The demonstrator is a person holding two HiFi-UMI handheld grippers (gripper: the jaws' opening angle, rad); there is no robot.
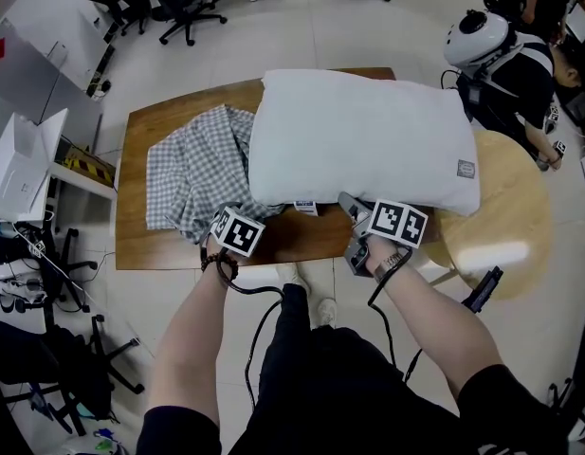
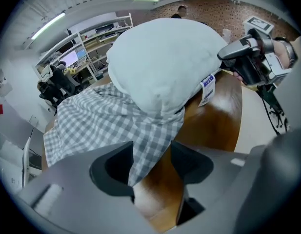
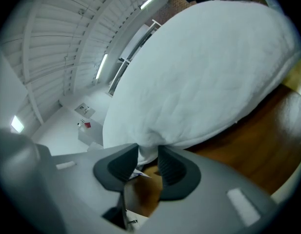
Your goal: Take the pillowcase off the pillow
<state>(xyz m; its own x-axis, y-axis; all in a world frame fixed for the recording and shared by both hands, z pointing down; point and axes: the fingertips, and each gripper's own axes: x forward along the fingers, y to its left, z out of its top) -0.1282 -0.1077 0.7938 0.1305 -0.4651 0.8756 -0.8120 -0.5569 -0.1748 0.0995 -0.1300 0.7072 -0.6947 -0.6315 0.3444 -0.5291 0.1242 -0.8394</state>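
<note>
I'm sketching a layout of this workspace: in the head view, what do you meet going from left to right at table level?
white box → checked pillowcase → pillow → round wooden table

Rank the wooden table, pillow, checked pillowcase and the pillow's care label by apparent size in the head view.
1. wooden table, though it is largely covered
2. pillow
3. checked pillowcase
4. care label
</note>
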